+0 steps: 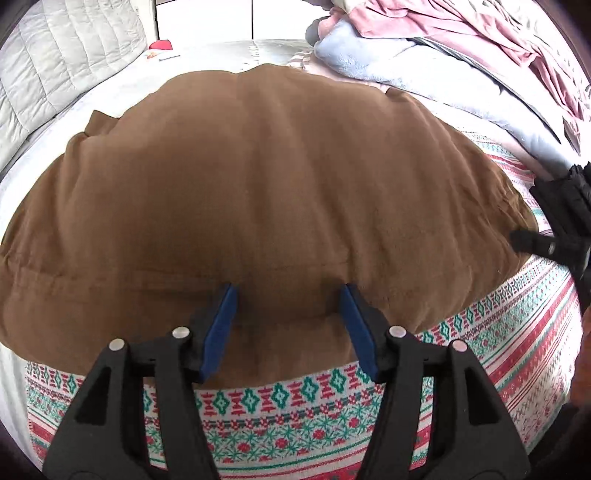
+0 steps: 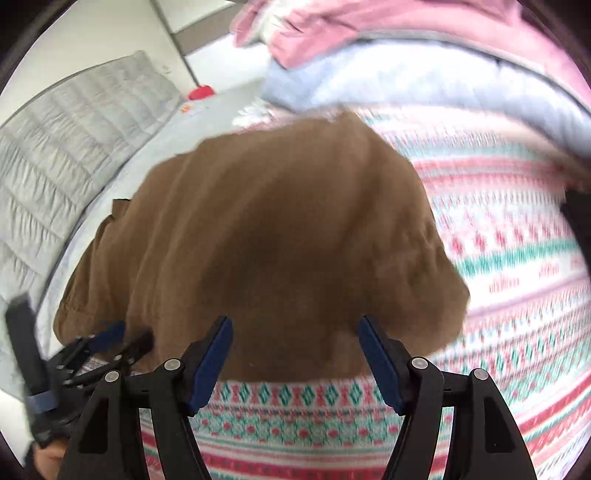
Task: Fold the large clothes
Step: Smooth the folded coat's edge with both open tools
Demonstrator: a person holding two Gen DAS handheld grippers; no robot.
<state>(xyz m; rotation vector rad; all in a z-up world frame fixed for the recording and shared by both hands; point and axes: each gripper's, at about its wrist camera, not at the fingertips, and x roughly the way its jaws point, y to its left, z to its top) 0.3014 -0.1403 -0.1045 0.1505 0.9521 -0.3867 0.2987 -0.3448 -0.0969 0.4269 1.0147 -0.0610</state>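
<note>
Brown garment lies flat on patterned blanket on the bed, long axis crosswise. Left tongs over its near hem, jaws apart, empty. Right tongs likewise, toward the right end. Both equally near.

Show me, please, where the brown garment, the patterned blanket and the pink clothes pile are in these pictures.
brown garment (image 1: 266, 184): left wrist view, middle of its spread top face.
patterned blanket (image 1: 280, 417): left wrist view, bare strip below the garment's near edge.
pink clothes pile (image 2: 351, 26): right wrist view, its front fold.
</note>
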